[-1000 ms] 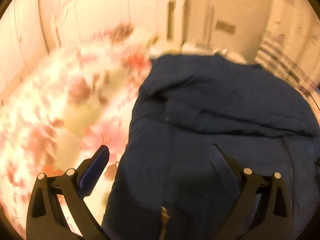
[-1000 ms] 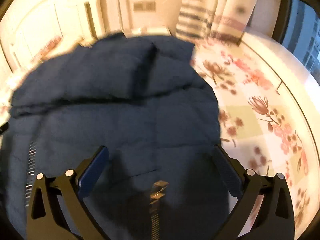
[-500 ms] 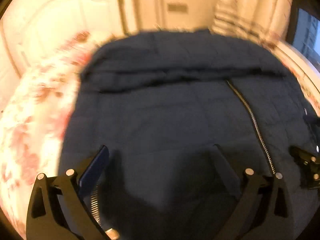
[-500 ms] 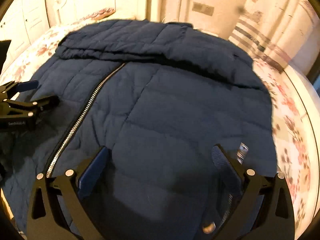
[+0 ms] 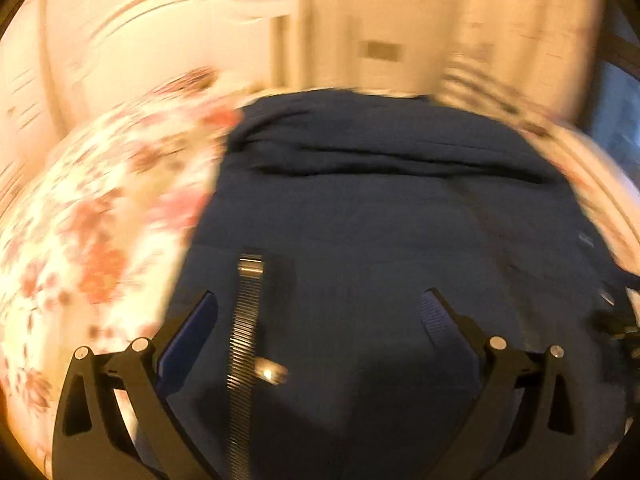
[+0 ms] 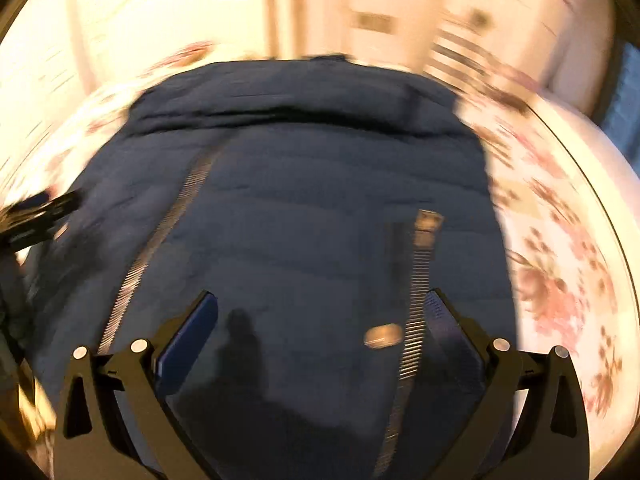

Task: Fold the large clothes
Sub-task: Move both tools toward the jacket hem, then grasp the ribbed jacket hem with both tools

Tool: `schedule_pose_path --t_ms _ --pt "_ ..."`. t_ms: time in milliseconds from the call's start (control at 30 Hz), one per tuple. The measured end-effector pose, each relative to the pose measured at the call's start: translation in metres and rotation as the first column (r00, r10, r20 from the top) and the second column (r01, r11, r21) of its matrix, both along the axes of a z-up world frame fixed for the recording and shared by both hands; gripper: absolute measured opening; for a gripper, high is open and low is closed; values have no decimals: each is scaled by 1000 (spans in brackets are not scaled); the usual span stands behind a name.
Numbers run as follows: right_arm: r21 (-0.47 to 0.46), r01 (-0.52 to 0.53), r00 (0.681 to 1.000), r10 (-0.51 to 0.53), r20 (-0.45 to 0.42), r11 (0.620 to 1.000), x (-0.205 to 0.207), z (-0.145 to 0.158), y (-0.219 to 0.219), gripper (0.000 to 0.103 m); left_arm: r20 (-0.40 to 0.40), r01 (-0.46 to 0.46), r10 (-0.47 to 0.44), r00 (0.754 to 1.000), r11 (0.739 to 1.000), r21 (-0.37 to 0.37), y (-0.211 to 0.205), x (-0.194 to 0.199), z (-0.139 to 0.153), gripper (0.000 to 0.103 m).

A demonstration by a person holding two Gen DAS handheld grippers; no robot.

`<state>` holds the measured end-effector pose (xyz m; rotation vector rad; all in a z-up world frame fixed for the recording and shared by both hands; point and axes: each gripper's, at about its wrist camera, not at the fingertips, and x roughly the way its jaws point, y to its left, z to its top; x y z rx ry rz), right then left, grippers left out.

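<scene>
This is a bedroom in a home. A bed (image 6: 560, 216) with a pink floral bedspread (image 5: 92, 216) fills the floor, cream panelled wardrobe doors (image 5: 132, 60) line the far wall, and a dark window (image 5: 616, 120) sits at the right edge.

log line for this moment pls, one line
phase: pre-grasp | left gripper: open over navy puffer jacket | right gripper: open over jacket | jacket: flat on floral bedspread | views blurred
</scene>
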<state>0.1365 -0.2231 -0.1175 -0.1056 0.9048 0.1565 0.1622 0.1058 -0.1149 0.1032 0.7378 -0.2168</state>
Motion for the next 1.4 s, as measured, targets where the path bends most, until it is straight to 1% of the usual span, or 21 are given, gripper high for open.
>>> schedule_pose_path --t_ms 33,67,133,167,233,267,300,433,500,567,633,733,800,867,900,933,967,1167,1300,1367,1400 --pt "-25 -53 999 53 -5 998 -5 -2 12 98 11 48 -48 999 998 27 -13 -7 -1 101" --pt "-53 -100 995 100 -18 994 -9 -5 23 98 5 100 -101 995 989 105 -31 -15 -9 101" --pt "-159 -165 986 158 -56 973 -13 -25 47 98 -51 139 -131 990 968 211 -50 -16 -31 101" --pt "-130 -162 987 157 -47 978 -12 -26 44 98 -78 142 -128 989 964 224 -52 -13 -36 101" --pt "-64 -148 987 143 -77 987 -7 -26 34 98 -115 139 -120 986 974 178 -45 -6 -35 101" --pt "-51 -138 988 134 -79 989 -6 -25 30 98 -145 140 -121 982 982 127 -37 -1 -35 101" --pt "-53 -130 989 126 -72 990 -8 -24 27 98 -147 136 -119 982 985 110 -32 0 -35 101" --pt "-82 -58 997 53 -59 995 -13 -21 2 98 -120 50 -39 992 994 95 -1 -10 -32 101" --pt "-44 -6 998 4 -57 999 -19 -20 -19 98 -110 -19 24 994 998 52 26 -18 -31 101" --pt "-1 46 997 -46 -67 999 -27 -24 -40 98 -88 -103 107 990 993 51 52 -26 -31 101" --pt "18 74 995 -72 -70 997 -34 -26 -48 98 -85 -134 138 987 990 47 66 -34 -33 101" --pt "-9 100 995 -101 -20 995 -48 -19 -43 98 -65 -94 93 994 996 -6 70 -51 -28 101" --pt "3 31 999 -31 13 1000 -58 -13 -27 98 -29 1 -2 1000 1000 -7 53 -68 -26 101" --pt "5 -47 999 47 20 999 -62 -15 -8 98 -10 117 -117 993 992 36 25 -80 -32 101" --pt "-8 -89 996 89 8 996 -62 -22 3 98 -25 144 -143 989 985 93 9 -82 -42 101" --pt "-38 -94 996 94 -2 995 -61 -30 9 99 -29 129 -126 992 982 139 1 -81 -51 101" --pt "-57 -90 996 92 23 994 -62 -33 13 99 5 111 -113 994 986 125 2 -82 -52 101" --pt "-37 -65 998 65 8 997 -65 -24 4 98 -42 129 -126 991 990 64 21 -77 -44 101" --pt "-47 -40 995 44 85 998 -89 -14 -8 98 -5 63 -62 998 998 23 50 -89 -43 101" --pt "-36 -4 997 7 83 999 -95 -19 -23 98 -16 20 -19 1000 1000 14 67 -89 -50 101" --pt "15 5 998 -6 56 1000 -95 -27 -34 98 -24 11 -10 1000 1000 10 74 -87 -53 101"
